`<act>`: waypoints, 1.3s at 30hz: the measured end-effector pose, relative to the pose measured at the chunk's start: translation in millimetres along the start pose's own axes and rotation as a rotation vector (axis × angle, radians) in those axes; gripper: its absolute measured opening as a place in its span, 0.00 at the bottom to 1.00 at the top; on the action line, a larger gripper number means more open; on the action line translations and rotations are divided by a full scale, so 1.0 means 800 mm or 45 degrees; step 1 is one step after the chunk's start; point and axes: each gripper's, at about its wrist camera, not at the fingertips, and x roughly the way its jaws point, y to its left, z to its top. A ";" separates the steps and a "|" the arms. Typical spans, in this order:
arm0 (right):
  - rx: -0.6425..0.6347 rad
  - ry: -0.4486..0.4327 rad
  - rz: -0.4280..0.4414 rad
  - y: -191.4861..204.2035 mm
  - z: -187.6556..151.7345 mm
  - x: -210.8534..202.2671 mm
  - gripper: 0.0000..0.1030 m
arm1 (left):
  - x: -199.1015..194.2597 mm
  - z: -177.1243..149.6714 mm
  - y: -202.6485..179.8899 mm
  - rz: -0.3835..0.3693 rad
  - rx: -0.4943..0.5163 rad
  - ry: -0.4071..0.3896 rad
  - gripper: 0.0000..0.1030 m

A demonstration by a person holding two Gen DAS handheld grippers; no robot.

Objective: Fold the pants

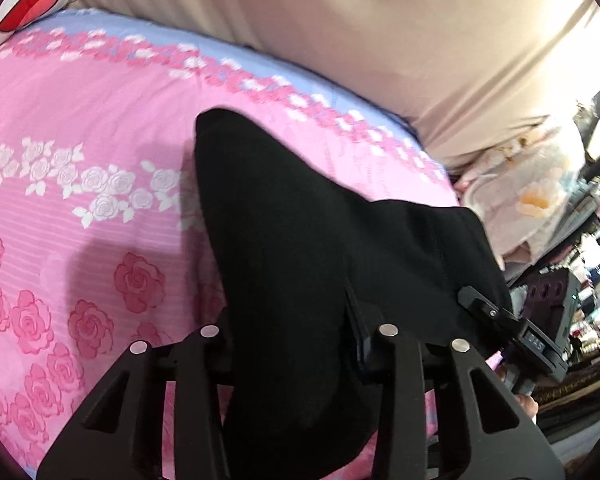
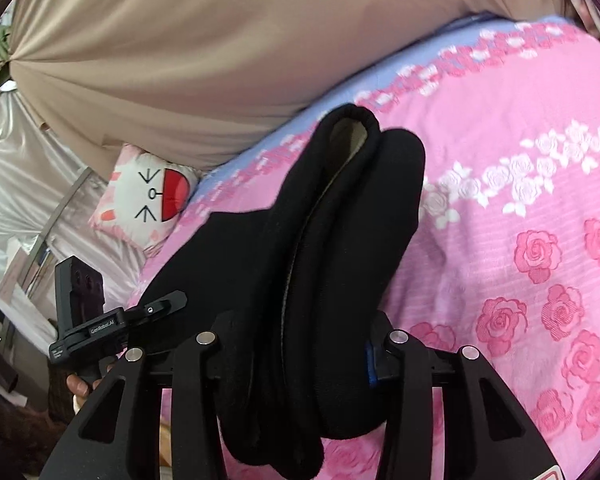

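Now both tools tilt downward over the bed [image 1: 80,208], side by side. The left tool [image 1: 296,344] has its two fingers pressed on a thick bunch of the black pants [image 1: 300,240], and the right tool [image 2: 300,344] is clamped the same way on the rolled waistband end. Between them the pants hang lifted above the pink rose bedspread, their long axis running away from the tools toward the beige curtain [image 2: 220,40]. A cat-face pillow [image 2: 148,196] lies at the bed's far corner.
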 end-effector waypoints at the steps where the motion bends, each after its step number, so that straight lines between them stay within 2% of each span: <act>1: -0.003 0.001 0.001 0.003 0.000 -0.006 0.40 | -0.006 -0.002 -0.004 -0.014 0.014 0.002 0.35; 6: -0.011 -0.002 0.005 0.013 -0.015 -0.043 0.40 | -0.040 -0.018 -0.026 -0.068 0.074 -0.010 0.35; 10: -0.062 -0.012 0.008 0.033 -0.030 -0.068 0.40 | -0.066 -0.033 -0.043 -0.064 0.145 -0.036 0.35; 13: -0.102 -0.041 0.025 0.050 -0.036 -0.086 0.40 | -0.094 -0.040 -0.057 -0.080 0.206 -0.088 0.35; 18: -0.179 -0.153 0.083 0.082 -0.030 -0.121 0.40 | -0.134 -0.040 -0.078 -0.105 0.316 -0.209 0.35; 27: -0.373 -0.360 0.106 0.137 0.011 -0.171 0.40 | -0.192 -0.017 -0.131 -0.104 0.559 -0.495 0.35; 35: -0.510 -0.569 0.121 0.178 0.072 -0.195 0.40 | -0.213 0.024 -0.166 -0.056 0.672 -0.744 0.36; 39: -0.557 -0.636 0.133 0.191 0.109 -0.192 0.40 | -0.216 0.055 -0.178 -0.024 0.704 -0.844 0.36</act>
